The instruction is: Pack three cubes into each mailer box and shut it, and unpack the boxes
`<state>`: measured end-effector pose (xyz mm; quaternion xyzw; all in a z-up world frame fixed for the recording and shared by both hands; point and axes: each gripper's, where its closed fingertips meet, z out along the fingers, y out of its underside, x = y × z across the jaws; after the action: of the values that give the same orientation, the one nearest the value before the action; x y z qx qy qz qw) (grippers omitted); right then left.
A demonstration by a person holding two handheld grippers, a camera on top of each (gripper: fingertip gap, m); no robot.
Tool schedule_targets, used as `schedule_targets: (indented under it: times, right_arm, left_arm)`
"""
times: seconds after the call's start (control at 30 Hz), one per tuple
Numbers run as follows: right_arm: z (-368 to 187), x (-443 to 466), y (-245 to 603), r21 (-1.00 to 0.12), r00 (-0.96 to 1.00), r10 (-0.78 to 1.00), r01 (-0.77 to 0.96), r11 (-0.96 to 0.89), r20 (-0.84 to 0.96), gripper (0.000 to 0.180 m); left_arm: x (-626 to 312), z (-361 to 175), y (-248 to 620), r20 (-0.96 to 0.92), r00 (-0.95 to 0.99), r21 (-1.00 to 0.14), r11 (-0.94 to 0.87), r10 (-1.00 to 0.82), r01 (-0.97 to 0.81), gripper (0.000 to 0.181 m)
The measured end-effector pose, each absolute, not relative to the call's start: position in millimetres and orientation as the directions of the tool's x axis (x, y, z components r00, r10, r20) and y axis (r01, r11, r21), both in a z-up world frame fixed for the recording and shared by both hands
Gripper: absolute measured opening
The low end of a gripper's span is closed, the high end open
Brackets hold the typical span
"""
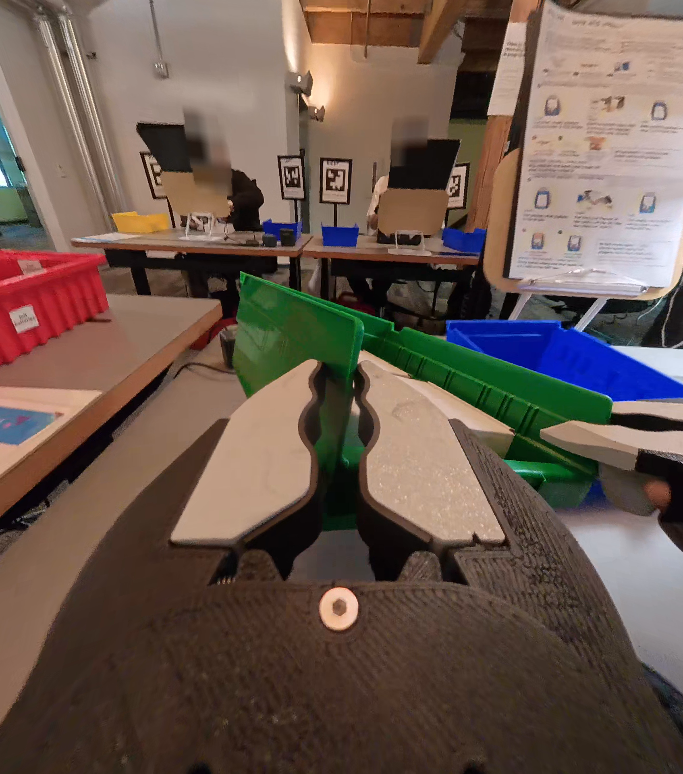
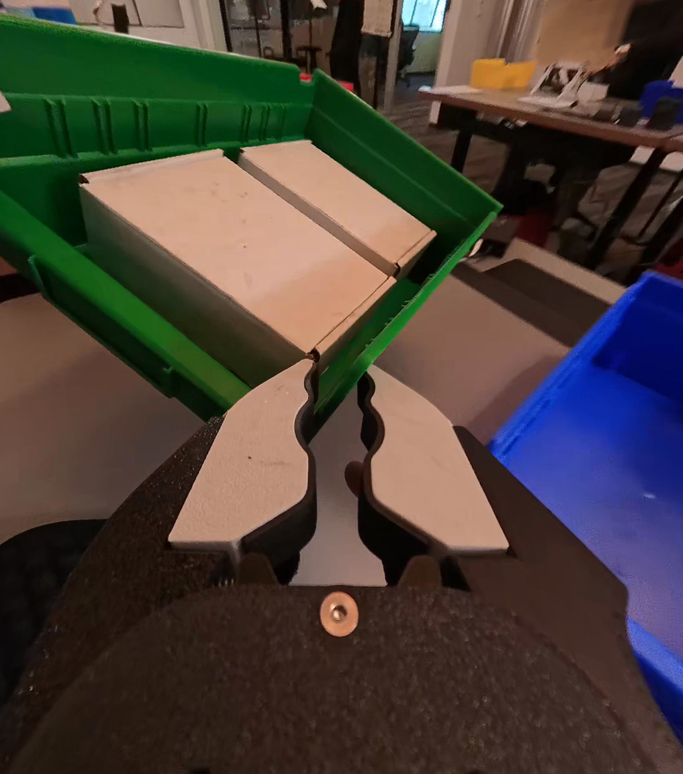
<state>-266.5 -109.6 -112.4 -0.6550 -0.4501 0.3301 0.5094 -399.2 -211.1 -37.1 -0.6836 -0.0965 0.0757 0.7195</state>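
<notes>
We are gripping the green bin (image 2: 130, 125) walls with both claws, left claw (image 1: 337, 372) and right claw (image 2: 335, 377), tilting it so the mailer boxes (image 2: 239, 251) are sliding out.

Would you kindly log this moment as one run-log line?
left gripper: shut on green bin wall | right gripper: shut on bin corner | bin: tilted, two closed mailer boxes inside | blue bin: beside

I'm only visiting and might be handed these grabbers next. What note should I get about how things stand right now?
Left gripper: shut on the green bin's end wall, jaws pinching its edge.
Right gripper: shut on the bin's other end wall.
The bin is lifted and tilted between them, so don't let go.
Two closed mailer boxes lie side by side inside it.
Blue bin sits to the right, empty as far as it shows.
No cubes in view; whether the boxes are packed cannot be told.
Left: probably set the bin down or tip the boxes out.
</notes>
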Motion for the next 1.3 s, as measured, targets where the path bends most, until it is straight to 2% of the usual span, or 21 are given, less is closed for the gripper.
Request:
schedule_targets:
  times: [0.13,0.33,0.43,0.53,0.63,0.7,0.8,0.93,1.03,1.1,1.17,1.23,1.3]
  right_arm:
    - [-153,-276,-118,-0.954,0.365,0.93,0.294,-0.063,0.051,0.021]
    - [-173,-266,-103,-0.942,0.404,0.908,0.333,-0.037,0.107,0.022]
    - [-183,-252,-100,-0.921,0.383,0.911,0.389,-0.005,0.156,0.025]
    - [-192,-229,-109,-0.885,0.259,0.953,0.465,0.021,0.158,0.026]
    - [-165,-178,-109,-0.895,0.215,0.968,0.445,0.018,0.126,0.039]
    - [-151,-138,-90,-0.87,0.243,0.952,0.491,0.044,0.185,0.049]
    - [-156,-104,-55,-0.762,0.205,0.93,0.638,0.11,0.306,0.059]
    - [-186,-116,-34,-0.524,-0.037,0.872,0.786,0.327,0.488,0.071]
    - [-210,-133,-29,-0.369,-0.194,0.824,0.822,0.433,0.533,0.073]
    - [-222,-139,-17,-0.3,-0.225,0.801,0.844,0.445,0.555,0.071]
    - [-235,-142,-11,-0.279,-0.239,0.811,0.855,0.436,0.534,0.065]
    - [-243,-146,-6,-0.303,-0.204,0.837,0.867,0.395,0.507,0.042]
    - [-244,-146,1,-0.309,-0.18,0.83,0.87,0.385,0.528,0.033]
  left_arm:
    - [-422,-77,-200,0.054,0.974,-0.998,-0.013,0.22,0.059,0.01]
    - [-420,-108,-178,0.057,0.983,-0.998,-0.001,0.172,0.058,0.01]
    - [-420,-142,-162,0.052,0.984,-0.989,-0.127,0.169,0.074,0.008]
    - [-408,-168,-150,0.046,0.995,-0.969,-0.237,0.088,0.065,0.013]
    - [-406,-151,-157,-0.001,0.998,-0.978,-0.21,0.056,0.011,0.025]
    - [-405,-128,-166,-0.07,0.997,-0.98,-0.19,0.037,-0.062,0.031]
    - [-360,-109,-164,-0.149,0.971,-0.961,-0.204,-0.188,-0.187,0.042]
    - [-297,-145,-141,-0.298,0.817,-0.816,-0.311,-0.495,-0.486,0.059]
    - [-285,-183,-127,-0.363,0.701,-0.651,-0.371,-0.614,-0.662,0.069]
    - [-284,-202,-125,-0.38,0.631,-0.544,-0.388,-0.676,-0.744,0.071]
    - [-286,-216,-121,-0.405,0.579,-0.468,-0.383,-0.708,-0.797,0.068]
    - [-287,-222,-117,-0.421,0.542,-0.429,-0.367,-0.727,-0.825,0.073]
    - [-286,-222,-116,-0.418,0.527,-0.411,-0.363,-0.74,-0.836,0.07]
